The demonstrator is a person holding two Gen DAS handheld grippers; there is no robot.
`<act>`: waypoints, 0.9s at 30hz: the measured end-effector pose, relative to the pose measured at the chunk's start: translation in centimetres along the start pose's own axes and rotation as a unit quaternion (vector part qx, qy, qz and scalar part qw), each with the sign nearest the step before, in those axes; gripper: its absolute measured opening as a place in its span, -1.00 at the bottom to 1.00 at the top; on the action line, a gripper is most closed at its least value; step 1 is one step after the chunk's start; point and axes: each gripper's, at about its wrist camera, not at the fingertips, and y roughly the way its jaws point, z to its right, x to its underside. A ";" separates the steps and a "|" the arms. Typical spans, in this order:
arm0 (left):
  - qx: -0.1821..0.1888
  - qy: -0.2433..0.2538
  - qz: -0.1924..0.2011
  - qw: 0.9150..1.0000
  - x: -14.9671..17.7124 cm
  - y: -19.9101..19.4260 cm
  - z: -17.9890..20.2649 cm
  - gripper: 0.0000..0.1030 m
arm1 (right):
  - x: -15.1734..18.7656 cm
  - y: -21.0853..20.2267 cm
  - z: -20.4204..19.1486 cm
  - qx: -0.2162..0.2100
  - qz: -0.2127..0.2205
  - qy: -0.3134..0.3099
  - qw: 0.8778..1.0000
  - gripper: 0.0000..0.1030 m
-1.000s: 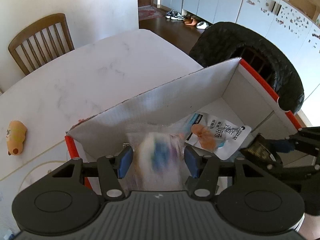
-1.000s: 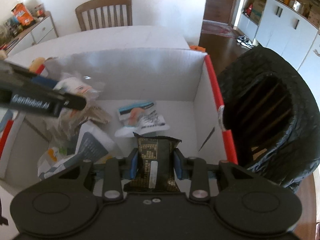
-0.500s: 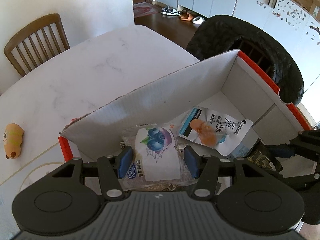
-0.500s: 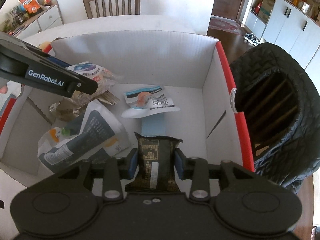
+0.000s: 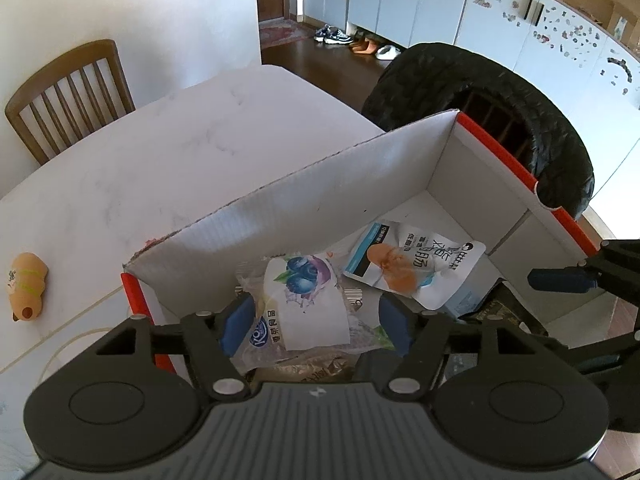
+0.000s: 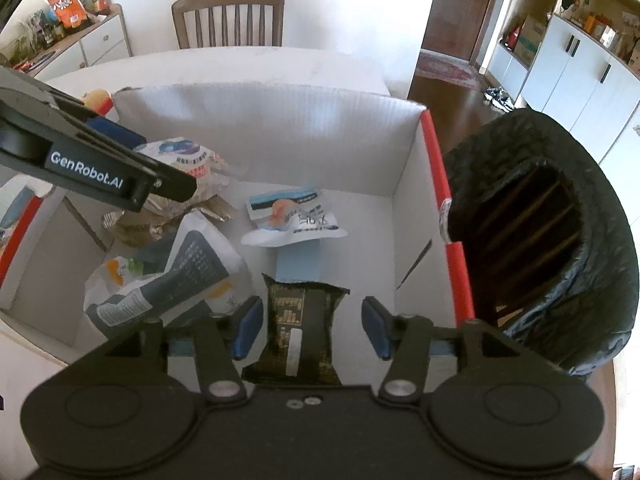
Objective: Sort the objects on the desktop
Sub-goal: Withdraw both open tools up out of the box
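A white cardboard box with red edges stands on the table and holds several snack packets. My left gripper is open over its near left corner, with a blueberry packet lying between the pads. My right gripper is open over the box's near side; a dark packet lies between its pads, free of them. A white and blue packet lies in the middle of the box. A grey and white bag lies at the left.
A black-lined bin stands beside the box's right side. A small orange toy lies on the white table. A wooden chair stands behind it, a sideboard at the far left.
Both grippers have opened. The left let go of the blueberry packet and the right let go of the dark packet, which now rest in the box.
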 end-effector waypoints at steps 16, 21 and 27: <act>0.028 0.002 0.028 0.999 1.3 -3.6 0.0 0.36 | -0.2 -2.2 -0.7 -0.005 0.014 0.006 1.000 0.07; 0.034 -0.006 0.042 0.999 2.2 -5.1 -0.3 0.45 | -0.5 -3.2 -1.2 -0.008 0.021 0.012 1.000 0.07; 0.044 -0.009 0.052 0.998 3.4 -6.6 -0.8 0.48 | -0.7 -3.8 -1.9 -0.012 0.028 0.020 0.999 0.08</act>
